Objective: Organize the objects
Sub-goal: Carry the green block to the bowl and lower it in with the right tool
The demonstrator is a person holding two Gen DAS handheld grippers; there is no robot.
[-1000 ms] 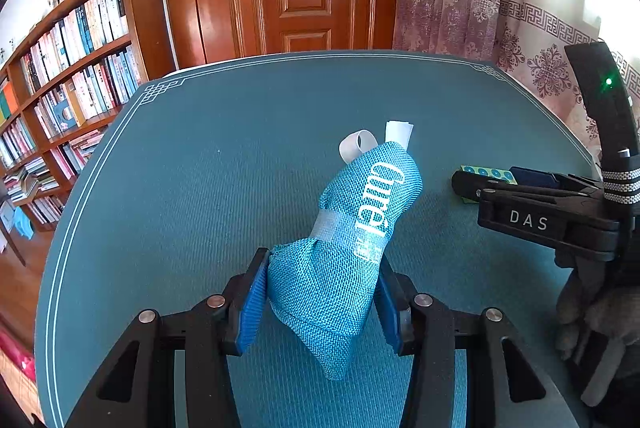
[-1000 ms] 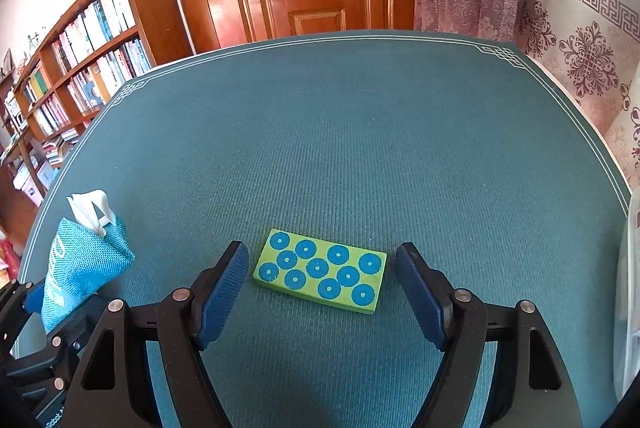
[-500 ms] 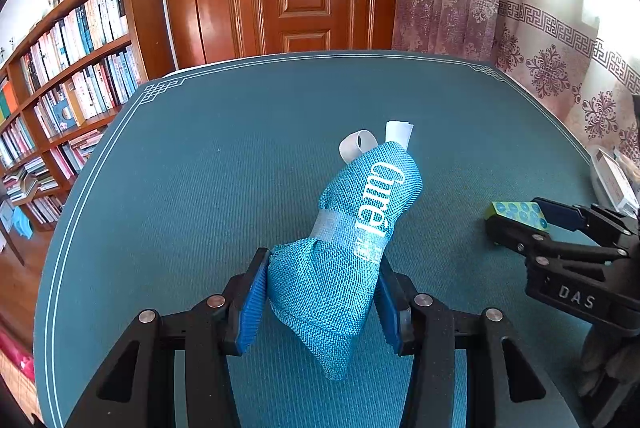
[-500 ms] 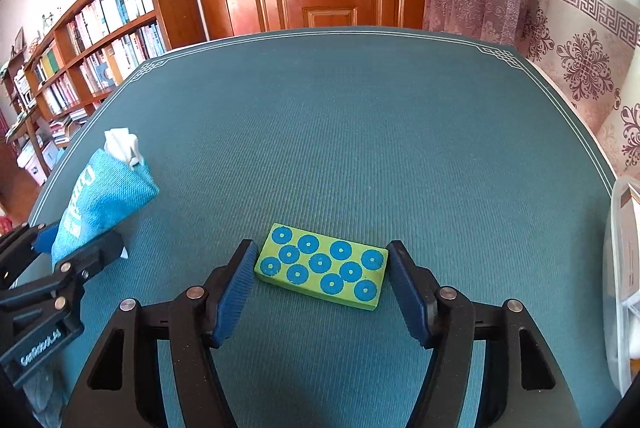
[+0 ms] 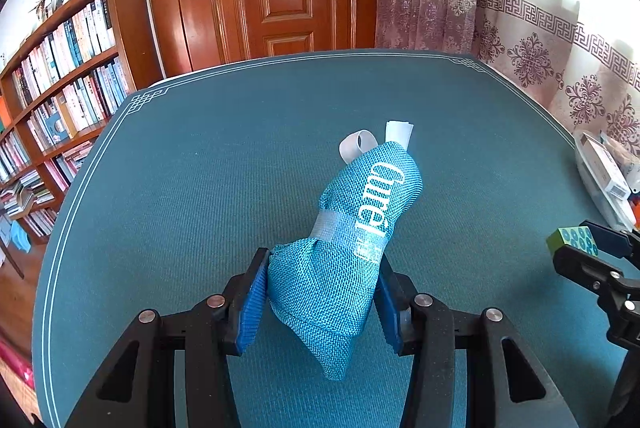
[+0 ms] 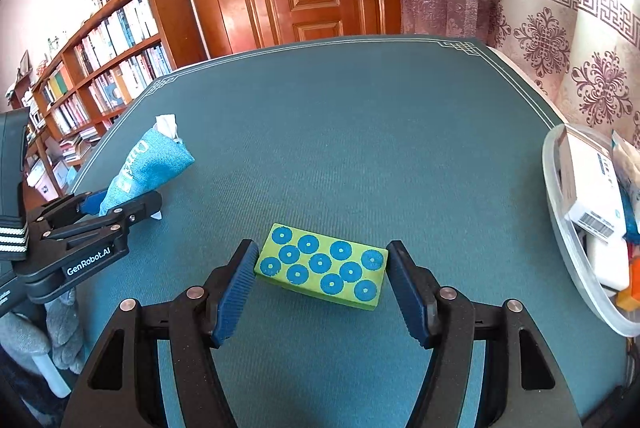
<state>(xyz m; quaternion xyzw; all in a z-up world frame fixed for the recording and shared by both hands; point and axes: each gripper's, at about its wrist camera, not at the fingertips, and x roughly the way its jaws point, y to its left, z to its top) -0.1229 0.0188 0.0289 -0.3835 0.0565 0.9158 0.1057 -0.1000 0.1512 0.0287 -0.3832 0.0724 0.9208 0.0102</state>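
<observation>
1. Teal cloth covers the worktop (image 6: 360, 115).
2. Green rectangular block with blue dots (image 6: 322, 265) sits crosswise, pinched endwise by the right hand-held gripper (image 6: 320, 288); clear plastic tub (image 6: 568, 248) lies right.
3. Left hand-held gripper (image 5: 318, 302) clamps a blue woven pouch (image 5: 348, 248).

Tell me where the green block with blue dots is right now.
In the right wrist view, the green block sits low and central between the right gripper's fingers, over the teal table.

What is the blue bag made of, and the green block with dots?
The blue bag looks like coarse woven cloth: its mesh weave shows and it creases softly. The green block looks like matte painted wood or foam, with flat faces, sharp edges and no shine; which one, I cannot tell.
</observation>
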